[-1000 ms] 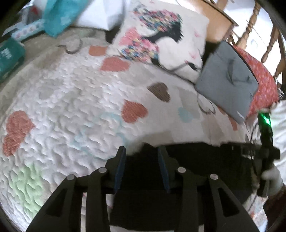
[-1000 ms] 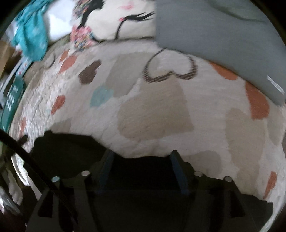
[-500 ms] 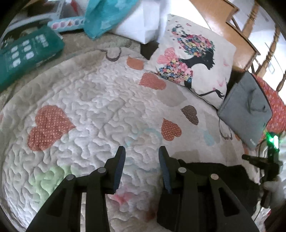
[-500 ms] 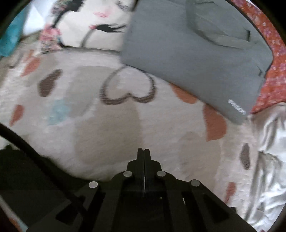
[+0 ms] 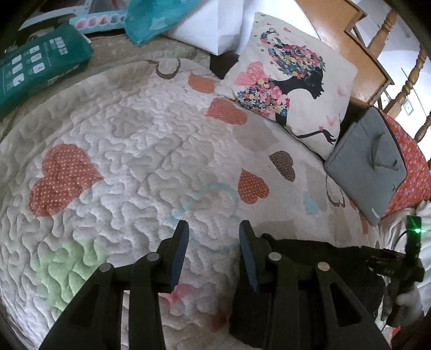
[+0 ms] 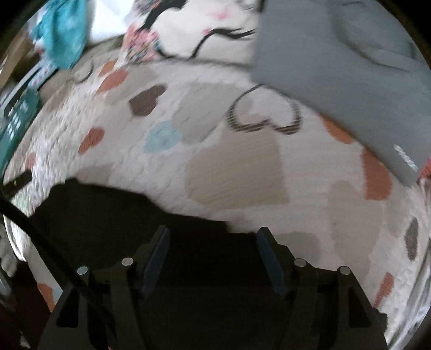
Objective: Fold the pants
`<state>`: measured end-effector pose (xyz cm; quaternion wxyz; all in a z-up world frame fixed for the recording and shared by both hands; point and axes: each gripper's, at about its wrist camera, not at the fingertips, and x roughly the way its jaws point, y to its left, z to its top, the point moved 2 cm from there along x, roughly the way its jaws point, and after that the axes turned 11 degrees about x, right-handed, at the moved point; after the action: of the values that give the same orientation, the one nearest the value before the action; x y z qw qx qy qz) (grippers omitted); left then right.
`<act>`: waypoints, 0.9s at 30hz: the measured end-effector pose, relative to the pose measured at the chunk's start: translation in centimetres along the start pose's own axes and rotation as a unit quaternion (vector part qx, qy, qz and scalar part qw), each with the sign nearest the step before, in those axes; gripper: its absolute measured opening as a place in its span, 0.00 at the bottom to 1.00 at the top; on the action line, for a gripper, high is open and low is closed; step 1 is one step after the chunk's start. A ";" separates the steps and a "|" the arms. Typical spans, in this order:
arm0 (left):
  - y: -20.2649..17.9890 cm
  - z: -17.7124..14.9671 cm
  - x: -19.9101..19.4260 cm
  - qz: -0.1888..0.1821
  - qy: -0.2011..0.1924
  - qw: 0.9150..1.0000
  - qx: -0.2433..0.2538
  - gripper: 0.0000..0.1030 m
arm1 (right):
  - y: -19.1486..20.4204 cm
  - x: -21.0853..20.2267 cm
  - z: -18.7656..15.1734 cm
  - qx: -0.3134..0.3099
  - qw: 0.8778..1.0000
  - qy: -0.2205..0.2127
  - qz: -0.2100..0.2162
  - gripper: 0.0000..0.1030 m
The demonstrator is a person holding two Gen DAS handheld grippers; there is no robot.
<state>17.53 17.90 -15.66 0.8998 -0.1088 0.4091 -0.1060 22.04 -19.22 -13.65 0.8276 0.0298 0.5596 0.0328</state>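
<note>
Right tool (image 6: pixel 212 258): jaws just reopened, hovering over black pants (image 6: pixel 113 215), gripping nothing | left tool (image 5: pixel 212 253): part-open, empty, over quilt (image 5: pixel 134 150) | next fold not yet gripped

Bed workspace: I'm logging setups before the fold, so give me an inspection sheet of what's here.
Surface: quilted heart-print bedspread.
Job's things: black pants, bunched at the near edge.
Clutter: silhouette pillow, grey laptop sleeve, teal box, turquoise cloth.
Grippers: left gripper open over bare quilt, pants beside its right finger; right gripper has just reopened, jaws apart above the pants, pads not pressing.
Cables: black cable crosses the right wrist view.
Surroundings: wooden chair, wooden board behind the pillow.
</note>
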 end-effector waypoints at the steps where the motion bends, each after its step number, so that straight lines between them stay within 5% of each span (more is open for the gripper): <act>1: 0.0 0.0 0.0 0.001 0.000 1.000 0.000 0.36 | 0.3 0.8 -0.4 -0.007 1.000 0.003 -0.007 0.49; 2: 0.0 0.0 0.0 0.002 0.000 1.000 -0.001 0.36 | 0.6 1.7 -0.7 -0.009 1.000 0.018 -0.017 0.20; 6: 0.0 0.1 0.3 0.003 0.002 1.000 -0.002 0.36 | 0.8 1.5 0.5 0.007 0.999 -0.004 -0.037 0.00; 13: -0.3 0.1 0.5 0.007 0.003 1.000 0.008 0.37 | -1.9 2.0 3.7 0.053 0.991 -0.027 -0.122 0.00; 14: -0.1 0.1 0.5 0.008 0.002 1.000 0.006 0.37 | -2.4 1.7 4.1 0.068 0.992 -0.028 -0.099 0.03; 16: 0.3 0.1 0.6 0.005 0.004 1.000 -0.003 0.37 | -2.5 0.9 3.8 0.088 0.996 -0.015 -0.019 0.32; 17: 0.5 0.1 0.6 0.002 0.006 1.000 -0.008 0.37 | -2.5 0.2 3.3 0.084 0.996 -0.014 0.002 0.60; 18: 0.6 0.1 0.7 -0.002 0.008 1.000 -0.011 0.37 | -1.9 -0.5 2.8 0.069 0.997 -0.016 0.019 0.73; 21: 0.6 0.1 0.9 -0.009 0.012 1.000 -0.015 0.37 | 0.3 -1.3 1.1 0.004 0.999 -0.016 0.033 0.73; 23: 0.4 0.1 0.8 -0.008 0.011 1.000 -0.010 0.37 | 1.9 -0.3 0.0 -0.053 0.999 -0.011 -0.003 0.73; 25: 0.1 0.1 0.7 -0.007 0.010 1.000 -0.004 0.37 | 2.2 2.3 -1.1 -0.076 0.996 0.017 -0.049 0.46; 27: 0.1 0.0 0.5 -0.003 0.011 1.000 -0.003 0.37 | 1.8 2.4 -1.5 -0.039 0.999 0.024 -0.018 0.16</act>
<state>17.90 17.82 -16.06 0.8946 -0.1113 0.4191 -0.1084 21.54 -17.23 -16.29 0.8150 -0.0134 0.5778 0.0402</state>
